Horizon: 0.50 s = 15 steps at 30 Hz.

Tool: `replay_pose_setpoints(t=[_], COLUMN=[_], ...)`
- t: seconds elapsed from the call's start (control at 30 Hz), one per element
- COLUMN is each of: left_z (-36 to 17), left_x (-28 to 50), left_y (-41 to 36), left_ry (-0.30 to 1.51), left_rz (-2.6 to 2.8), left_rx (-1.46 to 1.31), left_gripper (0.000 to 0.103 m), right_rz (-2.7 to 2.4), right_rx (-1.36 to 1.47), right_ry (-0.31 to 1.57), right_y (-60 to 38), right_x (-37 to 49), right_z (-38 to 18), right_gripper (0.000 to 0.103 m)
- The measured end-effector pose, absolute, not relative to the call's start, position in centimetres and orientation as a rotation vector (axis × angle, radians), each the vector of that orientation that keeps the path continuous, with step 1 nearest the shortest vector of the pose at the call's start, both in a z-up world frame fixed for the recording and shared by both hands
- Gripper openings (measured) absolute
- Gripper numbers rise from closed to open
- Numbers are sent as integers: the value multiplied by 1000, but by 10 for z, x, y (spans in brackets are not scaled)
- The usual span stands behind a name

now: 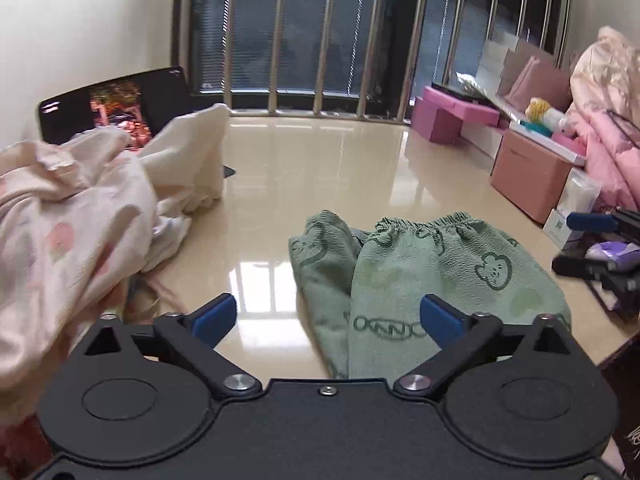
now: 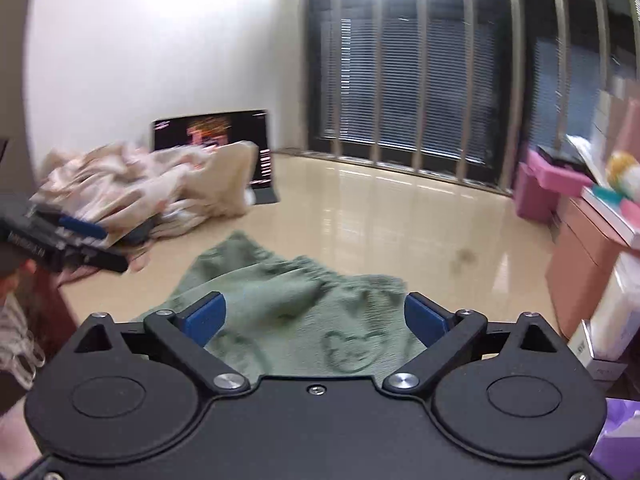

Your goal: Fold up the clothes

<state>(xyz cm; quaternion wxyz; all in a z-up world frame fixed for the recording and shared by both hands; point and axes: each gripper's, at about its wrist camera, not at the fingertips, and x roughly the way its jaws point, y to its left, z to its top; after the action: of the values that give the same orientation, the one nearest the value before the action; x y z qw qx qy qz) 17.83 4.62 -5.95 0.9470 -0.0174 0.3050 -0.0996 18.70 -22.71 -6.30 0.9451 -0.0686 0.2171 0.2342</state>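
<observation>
Glossy beige tiled floor [image 1: 320,168] — the surface carrying everything shown, bounded at its far edge by a dark window with vertical steel bars [image 1: 320,32]. Heap of crumpled cream and pale pink patterned clothes [image 1: 72,216] along the left edge of the floor; in the right wrist view the same heap appears blurred. Behind the heap, against the white wall, a black tablet with a lit screen [image 1: 116,108] stands tilted. Stack of pink cardboard boxes [image 1: 524,176] along the right edge. Green crinkled shorts with an elastic waistband and printed outline figures [image 1: 432,276] lie flat on the floor near its front edge, well apart from the heap, waistband toward the window.

Left gripper [image 1: 328,316], black with blue pads, is released — fingers spread wide, one over bare floor, the other over the shorts, grasping nothing. Right gripper [image 2: 314,316] is likewise spread wide above the shorts [image 2: 296,312], with cloth visible between its fingers but not pinched.
</observation>
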Motion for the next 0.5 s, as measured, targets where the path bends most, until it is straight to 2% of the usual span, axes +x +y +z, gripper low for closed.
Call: replay_pose_setpoints(t=[0.27, 0.5], left_z=[-62, -67], left_x=[113, 87], left_y=[70, 92], left_ry=[514, 526], left_rz=[-159, -165], left_rx=[-104, -163], left_gripper=[103, 103], right_rz=[534, 541], right_rx=[-468, -627], right_ry=[389, 406], right_y=[-125, -65], right_x=[143, 149], right_z=[-88, -106], right_gripper=[103, 103])
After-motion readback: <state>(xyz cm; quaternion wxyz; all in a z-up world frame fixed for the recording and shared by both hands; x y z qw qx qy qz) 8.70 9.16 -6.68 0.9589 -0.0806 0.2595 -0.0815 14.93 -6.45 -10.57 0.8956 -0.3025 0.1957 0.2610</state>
